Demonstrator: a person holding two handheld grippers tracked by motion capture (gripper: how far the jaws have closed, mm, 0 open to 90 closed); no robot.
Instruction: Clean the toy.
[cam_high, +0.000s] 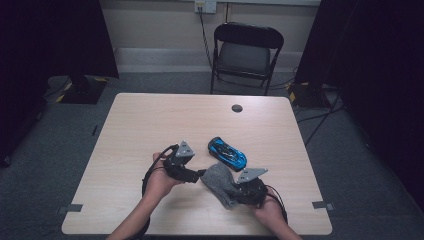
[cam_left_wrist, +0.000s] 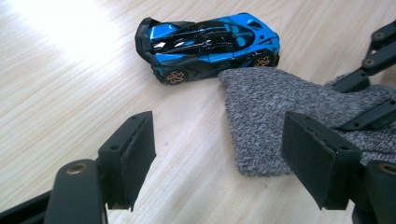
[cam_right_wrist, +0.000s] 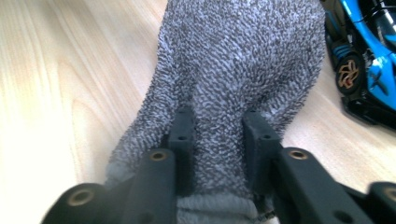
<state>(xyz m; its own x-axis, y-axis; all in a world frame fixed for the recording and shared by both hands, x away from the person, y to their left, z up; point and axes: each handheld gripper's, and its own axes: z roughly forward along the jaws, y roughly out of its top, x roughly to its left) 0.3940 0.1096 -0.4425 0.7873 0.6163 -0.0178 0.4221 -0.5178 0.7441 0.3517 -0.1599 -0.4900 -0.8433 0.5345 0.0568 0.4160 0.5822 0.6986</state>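
Note:
A grey knitted sock (cam_high: 217, 177) lies flat on the wooden table (cam_high: 150, 130), its far end touching a blue and black toy car (cam_high: 227, 153). My right gripper (cam_right_wrist: 218, 128) is shut on the sock (cam_right_wrist: 238, 60) near its cuff, with a fold of fabric bunched between the pads. The car (cam_right_wrist: 369, 60) stands just to the right of the sock. My left gripper (cam_left_wrist: 217, 158) is open with only bare tabletop between its pads. It points at the sock's corner (cam_left_wrist: 266, 112), and the car (cam_left_wrist: 210, 44) lies beyond. In the high view the left gripper (cam_high: 199, 174) is just left of the sock.
A black folding chair (cam_high: 247, 52) stands behind the table's far edge. A small round cable hole (cam_high: 237, 108) sits near the table's back. Dark curtains hang at both sides. The person's forearms come in from the near edge.

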